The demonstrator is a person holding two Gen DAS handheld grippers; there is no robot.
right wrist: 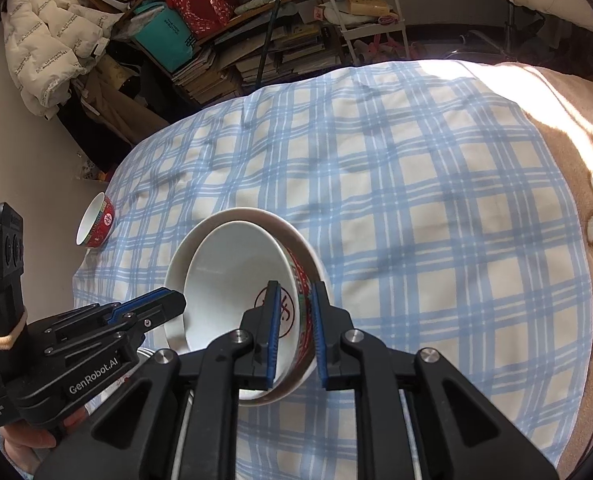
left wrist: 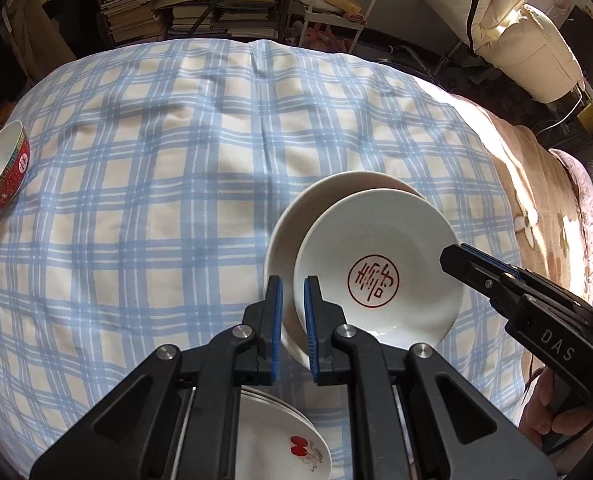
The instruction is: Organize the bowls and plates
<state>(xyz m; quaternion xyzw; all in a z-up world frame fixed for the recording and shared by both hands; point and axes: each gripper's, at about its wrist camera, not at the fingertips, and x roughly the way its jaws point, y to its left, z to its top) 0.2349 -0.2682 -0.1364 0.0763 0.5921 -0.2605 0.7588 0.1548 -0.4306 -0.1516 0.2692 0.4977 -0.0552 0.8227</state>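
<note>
A white bowl with a red character inside and a red patterned outside [left wrist: 376,268] [right wrist: 232,280] sits nested in a larger white bowl [left wrist: 296,216] [right wrist: 312,260] on the blue plaid cloth. My left gripper [left wrist: 293,300] has its jaws astride the near rims with a small gap, and whether it grips is unclear. My right gripper [right wrist: 294,304] straddles the inner bowl's wall, pads slightly apart from it. It also shows in the left wrist view [left wrist: 452,256]. A second red bowl [left wrist: 2,168] [right wrist: 96,226] lies tilted at the far left edge.
A stack of white plates with a red cherry design [left wrist: 288,440] sits just below my left gripper. The plaid cloth [left wrist: 176,160] covers a bed, with a beige blanket [right wrist: 576,140] on the right. Cluttered bookshelves stand beyond the far edge.
</note>
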